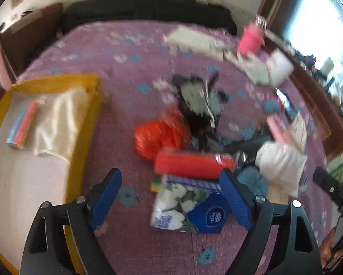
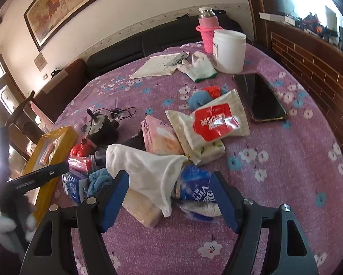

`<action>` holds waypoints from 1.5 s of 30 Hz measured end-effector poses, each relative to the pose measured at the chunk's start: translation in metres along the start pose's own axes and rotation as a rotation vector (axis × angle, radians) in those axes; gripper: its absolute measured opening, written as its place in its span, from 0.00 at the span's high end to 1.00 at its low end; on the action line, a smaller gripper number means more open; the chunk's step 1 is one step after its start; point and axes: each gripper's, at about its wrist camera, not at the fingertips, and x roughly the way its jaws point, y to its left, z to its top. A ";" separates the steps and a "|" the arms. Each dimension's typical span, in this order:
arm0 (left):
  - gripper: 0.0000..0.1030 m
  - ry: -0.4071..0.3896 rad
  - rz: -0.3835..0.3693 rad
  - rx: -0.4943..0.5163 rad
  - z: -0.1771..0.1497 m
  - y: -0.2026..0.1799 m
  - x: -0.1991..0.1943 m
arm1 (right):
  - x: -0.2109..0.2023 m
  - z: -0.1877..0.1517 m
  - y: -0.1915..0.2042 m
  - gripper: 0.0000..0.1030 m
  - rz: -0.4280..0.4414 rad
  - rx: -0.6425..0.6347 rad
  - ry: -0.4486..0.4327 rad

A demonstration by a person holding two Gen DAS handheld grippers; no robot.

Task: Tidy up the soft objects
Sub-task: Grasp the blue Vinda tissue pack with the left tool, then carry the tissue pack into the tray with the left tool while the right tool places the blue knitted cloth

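Left claw (image 1: 170,197) gapes wide over a blue tissue pack (image 1: 189,208) on the purple surface (image 1: 130,52), yellow box (image 1: 84,123) alongside; right claw (image 2: 169,197) is wide, straddling a white cloth (image 2: 148,171)

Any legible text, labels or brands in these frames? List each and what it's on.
"Vinda": oval logo on the blue tissue pack between the left gripper's fingers.
"Vind", upside down, partly hidden: blue tissue pack at the right gripper.
Red label on the wet-wipes pack: large upside-down Chinese characters, not readable.
White tub label: too small.
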 end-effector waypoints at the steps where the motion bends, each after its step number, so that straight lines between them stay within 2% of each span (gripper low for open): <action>1: 0.32 0.041 -0.034 0.021 -0.003 -0.004 0.005 | 0.000 -0.002 -0.001 0.25 0.004 0.003 0.000; 2: 0.43 0.083 -0.060 0.048 -0.008 -0.009 0.008 | 0.000 -0.003 -0.002 0.25 0.009 0.005 0.000; 3: 0.46 0.137 -0.072 0.095 -0.019 -0.015 0.010 | -0.001 -0.005 -0.003 0.25 0.010 0.004 0.001; 6: 0.48 0.163 -0.089 0.187 -0.047 -0.019 -0.001 | -0.002 -0.010 -0.008 0.25 0.013 0.002 0.007; 8: 0.48 0.152 -0.096 0.193 -0.058 -0.015 -0.015 | -0.001 -0.012 -0.012 0.25 0.006 0.002 0.009; 9: 0.47 0.132 -0.101 0.188 -0.060 -0.011 -0.023 | 0.001 -0.013 -0.013 0.25 0.005 0.005 0.013; 11: 0.30 0.095 -0.088 0.171 -0.062 -0.004 -0.037 | 0.004 -0.016 -0.018 0.25 0.012 0.021 0.022; 13: 0.20 0.049 -0.073 0.139 -0.066 0.005 -0.052 | 0.007 -0.019 -0.022 0.25 0.025 0.044 0.033; 16: 0.19 0.029 -0.055 0.139 -0.077 0.002 -0.055 | 0.009 -0.021 -0.022 0.25 0.040 0.052 0.043; 21: 0.19 0.055 0.009 0.248 -0.094 -0.031 -0.032 | 0.008 -0.020 -0.016 0.25 0.041 0.035 0.040; 25: 0.16 0.031 0.061 0.293 -0.098 -0.045 -0.019 | 0.002 -0.021 -0.010 0.25 0.041 0.018 0.035; 26: 0.20 0.027 0.058 0.288 -0.098 -0.045 -0.018 | 0.000 -0.022 -0.008 0.25 0.040 0.010 0.035; 29: 0.22 0.011 0.005 0.250 -0.098 -0.036 -0.025 | -0.003 -0.023 -0.001 0.25 0.037 -0.028 0.035; 35: 0.22 -0.035 -0.055 0.137 -0.094 -0.009 -0.048 | 0.003 -0.026 0.016 0.25 0.045 -0.079 0.053; 41: 0.22 -0.091 -0.049 0.117 -0.097 0.005 -0.069 | 0.017 -0.025 0.057 0.25 0.087 -0.184 0.086; 45: 0.22 -0.099 -0.052 0.104 -0.098 0.010 -0.072 | 0.038 -0.025 0.091 0.25 0.089 -0.267 0.120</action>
